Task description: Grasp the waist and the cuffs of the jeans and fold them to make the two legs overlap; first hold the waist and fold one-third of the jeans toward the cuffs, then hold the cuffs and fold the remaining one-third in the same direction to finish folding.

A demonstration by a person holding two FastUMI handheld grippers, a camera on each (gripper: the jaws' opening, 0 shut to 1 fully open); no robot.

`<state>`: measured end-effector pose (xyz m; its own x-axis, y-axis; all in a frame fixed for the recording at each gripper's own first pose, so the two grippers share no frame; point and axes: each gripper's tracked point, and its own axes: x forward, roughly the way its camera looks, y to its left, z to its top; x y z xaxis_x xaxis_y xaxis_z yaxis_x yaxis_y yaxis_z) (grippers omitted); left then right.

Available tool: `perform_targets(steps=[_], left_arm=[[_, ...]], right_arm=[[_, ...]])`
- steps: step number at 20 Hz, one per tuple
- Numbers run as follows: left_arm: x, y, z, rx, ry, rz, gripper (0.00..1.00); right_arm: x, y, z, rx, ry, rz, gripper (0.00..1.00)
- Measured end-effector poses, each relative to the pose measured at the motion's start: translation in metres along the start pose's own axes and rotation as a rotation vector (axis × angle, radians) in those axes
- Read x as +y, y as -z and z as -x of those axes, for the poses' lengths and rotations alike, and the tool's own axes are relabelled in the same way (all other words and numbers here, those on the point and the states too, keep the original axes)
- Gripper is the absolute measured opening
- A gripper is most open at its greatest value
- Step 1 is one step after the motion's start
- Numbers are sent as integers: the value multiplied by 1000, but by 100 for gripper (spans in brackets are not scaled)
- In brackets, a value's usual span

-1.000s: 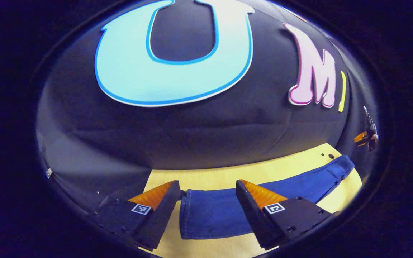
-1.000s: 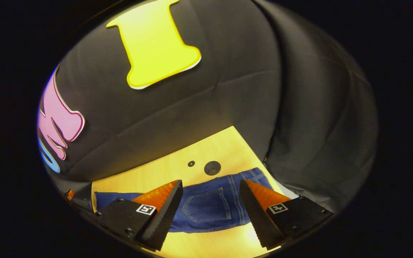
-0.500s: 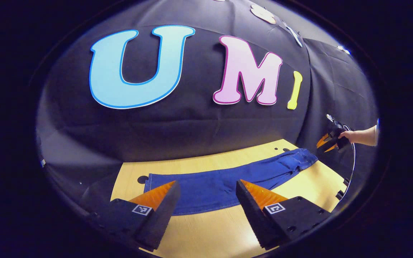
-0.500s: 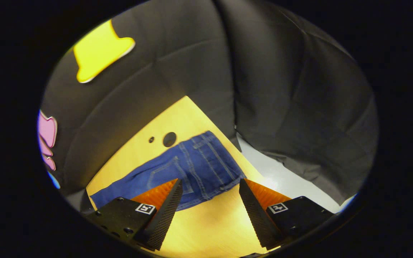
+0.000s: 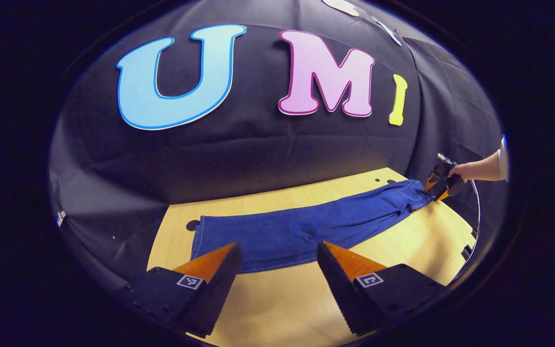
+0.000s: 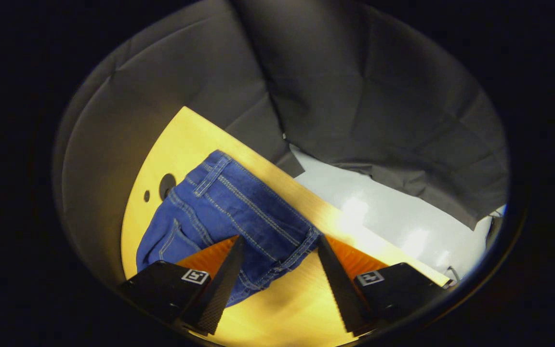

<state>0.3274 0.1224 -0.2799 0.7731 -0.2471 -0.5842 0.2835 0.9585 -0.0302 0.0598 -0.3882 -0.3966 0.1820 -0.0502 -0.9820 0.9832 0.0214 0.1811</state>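
Both grippers poised over flat jeans, no grasp made yet
Jeans [image 5: 301, 231] lie stretched out lengthwise on the tabletop [image 5: 403, 250], legs apparently already overlapped, cuffs [image 5: 200, 241] toward one end near a round hole, waist [image 6: 268, 226] at the opposite end close to the tabletop's edge. Left gripper [image 5: 277, 253] jaws spread, hanging just off the near long edge of the legs, touching nothing. Right gripper [image 6: 277, 246] jaws spread, straddling the waistband corner, not clamped; its hand [image 5: 470, 171] shows at the waist end in left gripper view. Step looks like start of first third-fold: next, right gripper needs to close on the waist, then carry it toward the cuffs; left should take the waist's other corner
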Motion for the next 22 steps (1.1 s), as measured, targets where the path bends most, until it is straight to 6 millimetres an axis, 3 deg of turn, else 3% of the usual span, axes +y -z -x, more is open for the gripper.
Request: perform_targets(steps=[4,6,7,9,12,14,18,19,20,22], left_arm=[[1,9,-2,12,24,20,99],[4,10,3,15,28,7,99],[9,12,8,15,28,-3,99],[20,17,16,16,17,-17,99],[27,19,14,1,35,16,99],[32,21,15,0,46,40,99],[40,20,31,-16,78,63,98],[45,20,36,-20,83,66,98],[51,22,41,-21,85,70,98],[67,30,50,-17,74,87,98]], right_arm=[[2,-3,3,-41,30,5,30],[10,-5,17,-88,0,28,14],[11,-10,21,-120,-34,46,14],[23,-19,48,-187,-106,53,13],[59,-25,102,-314,-226,61,13],[90,-12,142,-394,-274,91,12],[143,71,218,-526,-477,248,12],[144,90,225,-536,-522,304,12],[151,119,228,-538,-571,366,12],[159,175,198,-486,-635,484,11]])
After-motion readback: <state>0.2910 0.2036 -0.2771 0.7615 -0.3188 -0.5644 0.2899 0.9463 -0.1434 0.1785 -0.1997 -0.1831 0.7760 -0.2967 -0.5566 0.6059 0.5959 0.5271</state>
